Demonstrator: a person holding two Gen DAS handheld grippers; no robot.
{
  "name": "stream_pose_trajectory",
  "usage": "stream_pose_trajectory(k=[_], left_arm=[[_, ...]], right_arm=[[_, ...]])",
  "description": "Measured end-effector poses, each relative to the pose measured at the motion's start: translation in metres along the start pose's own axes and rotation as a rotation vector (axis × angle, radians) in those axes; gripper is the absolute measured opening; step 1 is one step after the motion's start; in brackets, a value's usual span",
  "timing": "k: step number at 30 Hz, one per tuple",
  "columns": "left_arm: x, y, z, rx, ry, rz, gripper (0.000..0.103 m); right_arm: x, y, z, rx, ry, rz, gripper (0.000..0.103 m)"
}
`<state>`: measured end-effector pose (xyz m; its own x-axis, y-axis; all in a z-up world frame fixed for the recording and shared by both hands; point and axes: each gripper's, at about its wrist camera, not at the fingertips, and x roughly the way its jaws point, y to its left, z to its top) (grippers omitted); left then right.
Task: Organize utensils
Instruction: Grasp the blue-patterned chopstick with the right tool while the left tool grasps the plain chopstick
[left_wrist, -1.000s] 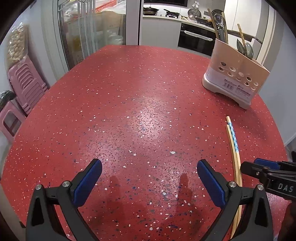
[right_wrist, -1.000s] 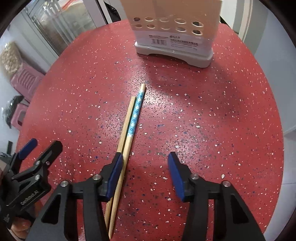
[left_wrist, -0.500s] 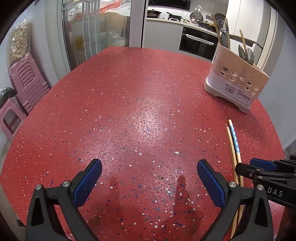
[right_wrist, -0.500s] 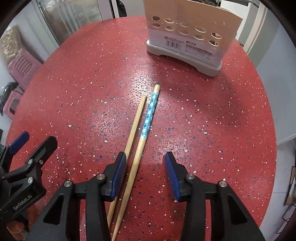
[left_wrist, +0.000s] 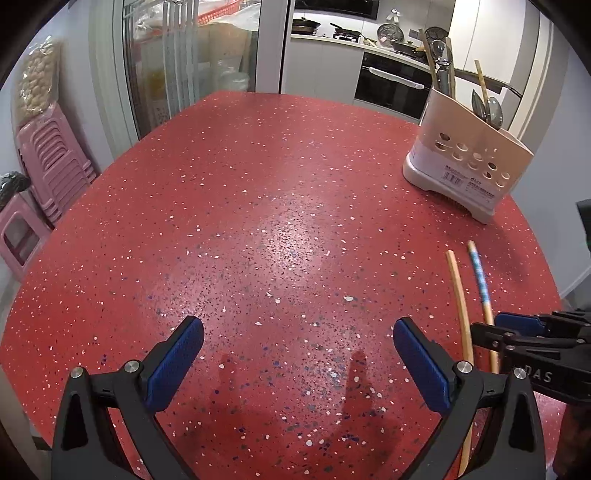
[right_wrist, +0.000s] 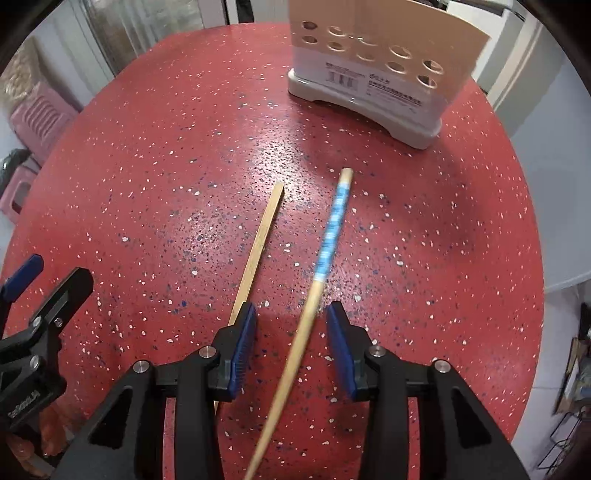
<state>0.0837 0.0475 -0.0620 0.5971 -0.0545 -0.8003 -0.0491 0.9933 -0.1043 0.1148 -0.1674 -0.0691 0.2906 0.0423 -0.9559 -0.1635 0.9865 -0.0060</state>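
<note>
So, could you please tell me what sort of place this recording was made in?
Most likely a home kitchen or dining area: a built-in oven under a counter with pans, and a utensil holder on the red speckled table.

Both wrist cameras look steeply down, close over the red table (left_wrist: 258, 221), sharing the utensil holder (right_wrist: 369, 74).
</note>
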Motion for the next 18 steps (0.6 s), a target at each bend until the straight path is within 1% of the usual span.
stream_pose_trajectory(k=[3, 5, 6, 8, 9, 14, 18], left_arm=[[-0.002, -0.002, -0.001, 0.007, 0.002, -0.008, 0.103], [-0.003, -0.004, -0.001, 0.013, 0.007, -0.017, 0.103], [-0.004, -0.006, -0.001, 0.018, 0.010, -0.020, 0.103], [-0.004, -0.010, -0.001, 0.033, 0.014, -0.023, 0.103], [-0.004, -0.013, -0.001, 0.040, 0.018, -0.024, 0.103], [0.000, -0.029, -0.001, 0.064, 0.051, -0.037, 0.103], [0.004, -0.052, 0.001, 0.117, 0.079, -0.074, 0.103]], right_arm=[[-0.001, -0.002, 0.001, -0.005, 0.008, 0.010, 0.043], [-0.001, -0.002, 0.001, -0.009, 0.007, 0.010, 0.040], [-0.002, -0.004, 0.001, -0.011, 0.004, 0.008, 0.037], [-0.005, -0.008, -0.002, -0.009, -0.006, 0.009, 0.023], [-0.005, -0.012, -0.003, -0.008, -0.012, 0.007, 0.009], [-0.008, -0.040, -0.012, 0.030, -0.039, 0.058, 0.008], [-0.012, -0.062, -0.021, 0.071, -0.057, 0.116, 0.008]])
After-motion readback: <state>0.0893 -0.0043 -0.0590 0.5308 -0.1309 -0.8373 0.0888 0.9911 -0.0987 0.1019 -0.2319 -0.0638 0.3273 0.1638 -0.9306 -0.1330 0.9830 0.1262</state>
